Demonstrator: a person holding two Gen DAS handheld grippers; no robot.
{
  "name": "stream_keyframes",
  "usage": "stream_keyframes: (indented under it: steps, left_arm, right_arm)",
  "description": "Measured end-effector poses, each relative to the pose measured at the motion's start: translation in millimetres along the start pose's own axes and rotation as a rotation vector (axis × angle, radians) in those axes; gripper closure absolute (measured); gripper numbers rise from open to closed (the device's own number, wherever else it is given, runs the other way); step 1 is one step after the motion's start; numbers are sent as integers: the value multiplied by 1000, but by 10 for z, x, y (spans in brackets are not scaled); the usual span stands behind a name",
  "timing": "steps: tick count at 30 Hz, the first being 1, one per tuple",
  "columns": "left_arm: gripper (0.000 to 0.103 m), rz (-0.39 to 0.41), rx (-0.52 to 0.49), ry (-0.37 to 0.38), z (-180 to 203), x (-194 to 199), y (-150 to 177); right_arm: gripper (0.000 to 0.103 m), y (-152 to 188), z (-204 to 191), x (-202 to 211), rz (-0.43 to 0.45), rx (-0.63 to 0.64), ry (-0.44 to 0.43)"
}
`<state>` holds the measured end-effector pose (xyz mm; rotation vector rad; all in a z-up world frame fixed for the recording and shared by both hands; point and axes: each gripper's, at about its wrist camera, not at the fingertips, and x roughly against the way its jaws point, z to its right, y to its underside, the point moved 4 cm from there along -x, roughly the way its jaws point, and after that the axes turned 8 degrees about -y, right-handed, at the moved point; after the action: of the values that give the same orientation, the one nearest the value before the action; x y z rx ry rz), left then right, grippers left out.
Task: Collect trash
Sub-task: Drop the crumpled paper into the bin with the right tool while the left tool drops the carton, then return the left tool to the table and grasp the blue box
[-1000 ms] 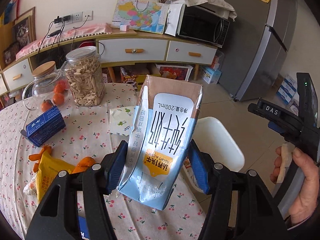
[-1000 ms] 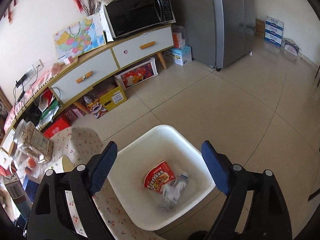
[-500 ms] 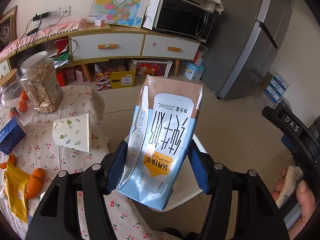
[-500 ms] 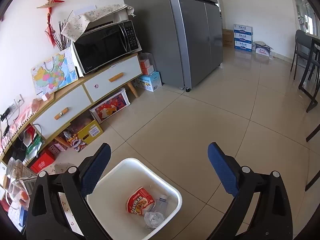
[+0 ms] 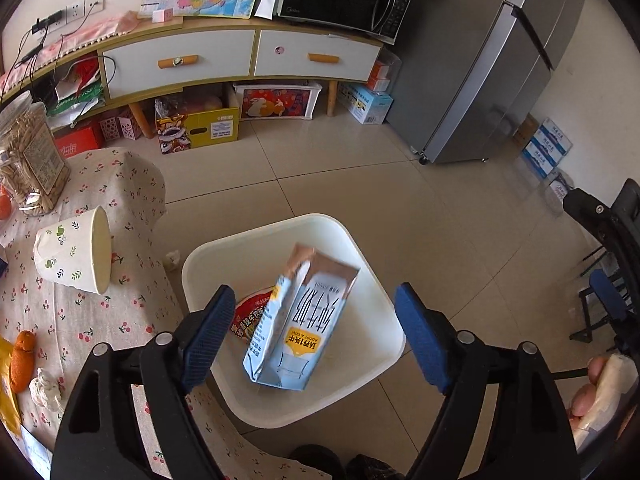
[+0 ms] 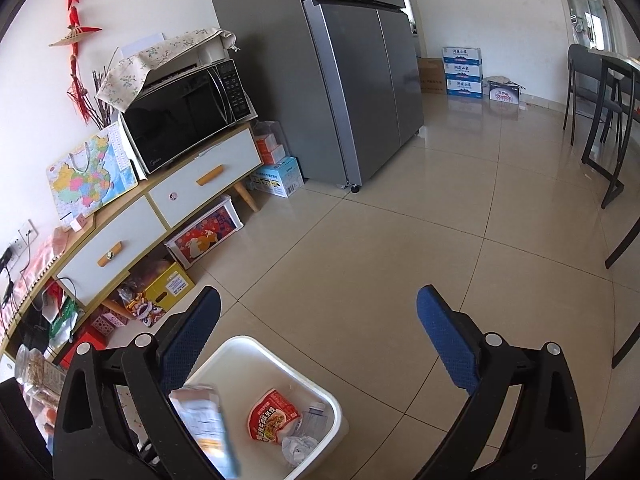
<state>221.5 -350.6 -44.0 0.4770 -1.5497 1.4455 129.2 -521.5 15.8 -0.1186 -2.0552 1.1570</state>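
Observation:
A pale blue and brown milk carton (image 5: 300, 320) drops free over the white bin (image 5: 280, 224), tilted, touching neither pad. My left gripper (image 5: 314, 296) hangs above the bin with its jaws opening, and the carton shows between them. The right wrist view catches the same carton (image 6: 204, 424) as a blur at the near side of the bin (image 6: 256, 342). A red snack wrapper (image 6: 272, 414) and a crushed clear bottle (image 6: 308, 420) lie inside. My right gripper (image 6: 318, 296) is open over the floor just beyond the bin, with nothing between its fingers.
The table with the cherry-print cloth (image 5: 80, 320) stands left of the bin, bearing a tipped paper cup (image 5: 74, 256), orange peel (image 5: 22, 360), a crumpled tissue (image 5: 44, 388) and a jar (image 5: 30, 160). A cabinet (image 5: 240, 56) and fridge (image 6: 340, 80) line the far wall. Dark chairs (image 6: 600, 120) stand right.
My left gripper swung from over the table to above the bin, opened and let go of the carton, which now falls. The right gripper lifted its view away from the bin and widened.

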Motion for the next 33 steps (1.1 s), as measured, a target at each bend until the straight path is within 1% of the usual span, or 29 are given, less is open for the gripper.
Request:
stream_keyframes:
  steps: [2,4,7,11,15,22,25,30,33]
  left_arm:
    - [17,-10,3,-13,-40,-8,49]
    - [17,-12,9,-23,-107,12,77]
    - [15,-5,4,-60,-230,76,119]
    - [13,13,-16,-121,-446,169,178]
    - [13,8,-18,-177,-719,227,247]
    - [13,-24,54,-258,-1333,272,343]
    - [13,-39,65,-302,-1597,293,354]
    - [13,-53,33,-428,-2114,319,310]
    - [13,-84,39,-500,-2506,301,267]
  right_arm:
    - [7,15,-22,4,-5,12,0]
    - [7,34,-51,3,-11,30,-1]
    - [7,103,-133,-18,-39,62,-11]
    - [7,243,-343,-43,-83,137,-38]
    - [7,382,-587,-21,-110,213,-69]
    - [7,670,-1089,59,-149,363,-131]
    - [7,805,-1297,86,-174,422,-162]
    - [7,990,-1577,79,-221,495,-202]
    - [7,1093,-1706,70,-239,534,-213]
